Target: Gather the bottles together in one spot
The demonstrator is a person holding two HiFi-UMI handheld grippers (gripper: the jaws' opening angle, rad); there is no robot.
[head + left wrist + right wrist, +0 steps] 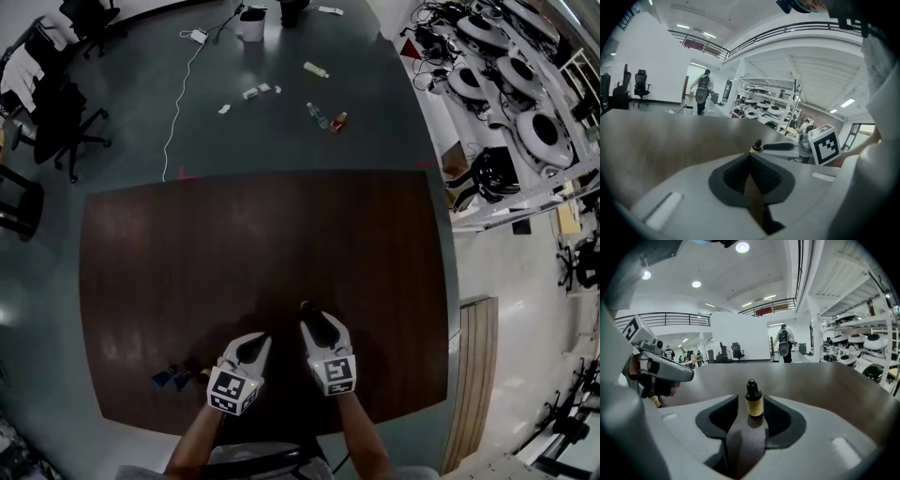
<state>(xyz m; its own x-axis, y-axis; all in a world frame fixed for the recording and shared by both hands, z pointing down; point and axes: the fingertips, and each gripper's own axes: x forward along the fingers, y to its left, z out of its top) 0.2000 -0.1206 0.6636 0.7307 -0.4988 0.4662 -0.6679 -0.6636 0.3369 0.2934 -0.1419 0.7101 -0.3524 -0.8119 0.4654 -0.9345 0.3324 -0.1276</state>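
Note:
A small dark dropper bottle (753, 401) with a yellow label stands upright on the brown table (234, 244). It is between the jaws of my right gripper (753, 409), with a slim gap on each side, so the gripper is open. In the head view the bottle (307, 307) sits at the tip of the right gripper (311, 317), near the table's front edge. My left gripper (254, 344) lies just left of it. Its jaws are shut and hold nothing (750, 155). Small blue-topped items (171, 379) lie left of that gripper; a yellowish bottle-like thing (655, 401) shows under it.
The table's front edge is right below my hands. Beyond its far edge the grey floor holds a white cable (178, 103), scattered small items (323, 117) and office chairs (56, 112). Shelves of equipment (525, 112) stand on the right. A person with a backpack (783, 345) walks in the distance.

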